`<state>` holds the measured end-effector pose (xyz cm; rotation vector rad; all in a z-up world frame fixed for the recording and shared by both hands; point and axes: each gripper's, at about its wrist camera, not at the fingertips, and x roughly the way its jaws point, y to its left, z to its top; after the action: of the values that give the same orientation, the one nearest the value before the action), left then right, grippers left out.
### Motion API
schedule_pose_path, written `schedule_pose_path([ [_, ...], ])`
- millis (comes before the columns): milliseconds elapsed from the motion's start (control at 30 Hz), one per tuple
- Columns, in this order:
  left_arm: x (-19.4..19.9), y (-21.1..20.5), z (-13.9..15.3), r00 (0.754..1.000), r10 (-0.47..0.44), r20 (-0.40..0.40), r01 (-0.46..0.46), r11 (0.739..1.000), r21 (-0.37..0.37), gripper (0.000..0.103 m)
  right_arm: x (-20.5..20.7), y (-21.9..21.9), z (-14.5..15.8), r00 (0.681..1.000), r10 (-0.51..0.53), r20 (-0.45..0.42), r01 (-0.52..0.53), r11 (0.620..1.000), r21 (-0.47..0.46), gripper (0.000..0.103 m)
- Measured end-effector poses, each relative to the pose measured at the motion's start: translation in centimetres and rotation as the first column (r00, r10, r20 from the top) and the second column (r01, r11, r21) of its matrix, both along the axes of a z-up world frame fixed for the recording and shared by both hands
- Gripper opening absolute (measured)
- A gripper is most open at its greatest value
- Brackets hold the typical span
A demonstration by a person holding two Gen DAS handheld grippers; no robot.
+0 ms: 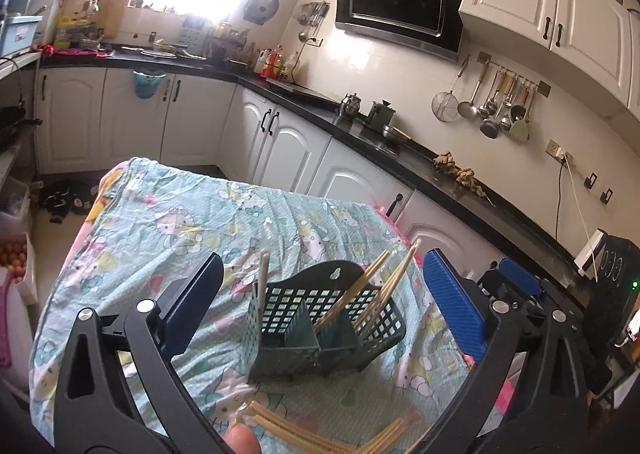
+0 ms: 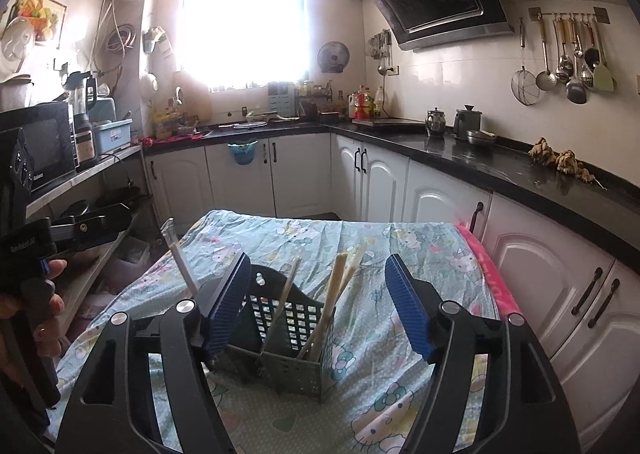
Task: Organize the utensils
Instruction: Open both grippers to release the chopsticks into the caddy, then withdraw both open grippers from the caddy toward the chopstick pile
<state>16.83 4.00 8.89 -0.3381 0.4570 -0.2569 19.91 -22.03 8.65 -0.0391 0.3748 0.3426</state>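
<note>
One cloth-covered table (image 1: 160, 221) under everything, stretching ahead of both pairs of fingers. On it, squarely between the spread fingers in each wrist view, the dark slotted caddy (image 1: 320, 318), upright, with its dividers facing the cameras.

Left gripper (image 1: 323, 260): fingers set wide apart, pinching nothing, pads well clear of the caddy walls. Right gripper (image 2: 316, 264): fingers likewise parted and empty.

Several standing chopsticks (image 1: 360, 290) lean in the compartment nearer the left gripper's right finger. A lone chopstick (image 1: 262, 282) stands in the end compartment nearer its left finger. More loose chopsticks (image 1: 280, 424) lie flat on the cloth, behind the fingertips, close to the camera.

Probably next: gather those loose sticks.
- Draw the left fingers back and down until the bundle sits between the pads.
- Close across the middle of the sticks, not the ends, so that none swing or slip.
- Lift, tip upright, and lower into an open compartment without knocking the leaning ones.
- Keep the right fingers beside the caddy to steady it.

Hard to make out:
- Caddy's near left end, hidden behind the right gripper's left finger; contact there impossible to judge.
- Loose sticks, cut off by the frame's lower edge; number unclear.
- A fingertip (image 1: 240, 440) at that same edge, mostly out of view.
</note>
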Motion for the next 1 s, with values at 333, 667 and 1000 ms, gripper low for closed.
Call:
schedule_pose_path([
  [333,-1.3,0.6,-1.5,1.0,0.008,-0.029,-0.008,1.0,0.005,0.092,-1.6,1.2,-1.0,1.0,0.023,-0.008,-0.023,0.999,-0.021,0.076],
  [667,-2.3,0.8,-3.1,0.998,0.019,-0.063,-0.017,1.0,0.027,0.092,-3.0,2.8,-2.9,0.996,0.069,-0.056,-0.071,0.996,-0.044,0.078],
  [1000,-3.2,0.5,-4.5,0.995,0.013,-0.097,-0.009,0.999,0.04,0.092,-4.2,3.7,-3.9,0.991,0.105,-0.084,-0.11,0.992,-0.062,0.079],
])
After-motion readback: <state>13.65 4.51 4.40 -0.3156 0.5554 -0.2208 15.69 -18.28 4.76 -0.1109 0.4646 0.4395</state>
